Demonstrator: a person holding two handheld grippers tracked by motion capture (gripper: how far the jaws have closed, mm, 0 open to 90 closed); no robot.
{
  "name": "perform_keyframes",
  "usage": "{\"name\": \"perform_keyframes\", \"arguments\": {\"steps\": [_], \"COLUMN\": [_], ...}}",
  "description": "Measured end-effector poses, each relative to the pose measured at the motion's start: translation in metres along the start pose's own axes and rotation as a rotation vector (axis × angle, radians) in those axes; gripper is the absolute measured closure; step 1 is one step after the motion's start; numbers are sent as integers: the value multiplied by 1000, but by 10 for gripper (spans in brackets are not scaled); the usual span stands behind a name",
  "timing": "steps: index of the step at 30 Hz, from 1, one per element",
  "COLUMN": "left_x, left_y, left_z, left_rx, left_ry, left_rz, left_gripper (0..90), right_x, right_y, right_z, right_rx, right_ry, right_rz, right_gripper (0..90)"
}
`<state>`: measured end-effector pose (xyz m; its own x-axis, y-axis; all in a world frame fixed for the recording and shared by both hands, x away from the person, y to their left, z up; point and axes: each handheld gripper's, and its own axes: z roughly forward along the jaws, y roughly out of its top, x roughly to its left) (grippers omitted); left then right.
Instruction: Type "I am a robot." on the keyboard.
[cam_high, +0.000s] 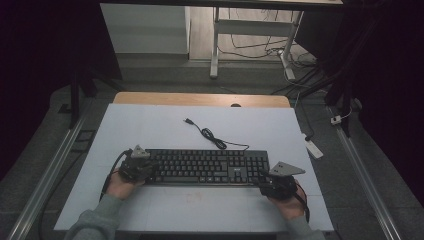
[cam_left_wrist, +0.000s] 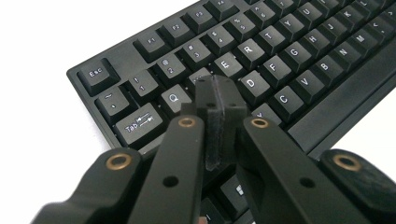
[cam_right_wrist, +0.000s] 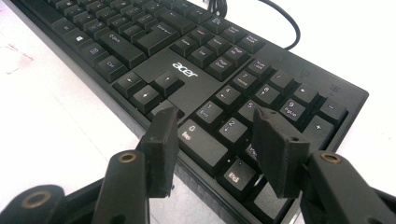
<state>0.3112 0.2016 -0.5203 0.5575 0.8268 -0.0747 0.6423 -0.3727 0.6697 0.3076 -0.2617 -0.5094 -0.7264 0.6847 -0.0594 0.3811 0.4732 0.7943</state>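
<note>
Keyboard (cam_high: 205, 167) lies square across the white table (cam_high: 150, 130), its cable (cam_high: 210, 135) trailing off behind it. My left gripper (cam_left_wrist: 219, 100) sits over the keyboard's left end, jaws pinched together on nothing, tips above the W–S keys. My right gripper (cam_right_wrist: 212, 135) hovers at the keyboard's numpad end, jaws spread wide. I judge a keypress in hand; next, lower the closed tips straight down.

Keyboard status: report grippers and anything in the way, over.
Left gripper shut, tips over the keyboard near W and S. Right gripper open above the number pad. Keyboard cable loose behind, clear of both.
</note>
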Motion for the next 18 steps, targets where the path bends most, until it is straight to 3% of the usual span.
{"name": "perform_keyframes", "arguments": {"steps": [13,18], "left_x": [1,0], "left_y": [-1,0], "left_z": [3,-7], "left_rx": [11,-61], "left_ry": [-7,-30], "left_rz": [6,7], "left_gripper": [892,876], "right_x": [0,-1], "right_y": [0,0], "right_z": [0,0], "right_rx": [-3,-4], "right_ry": [0,-4], "right_rz": [1,-1], "right_gripper": [507,506]}}
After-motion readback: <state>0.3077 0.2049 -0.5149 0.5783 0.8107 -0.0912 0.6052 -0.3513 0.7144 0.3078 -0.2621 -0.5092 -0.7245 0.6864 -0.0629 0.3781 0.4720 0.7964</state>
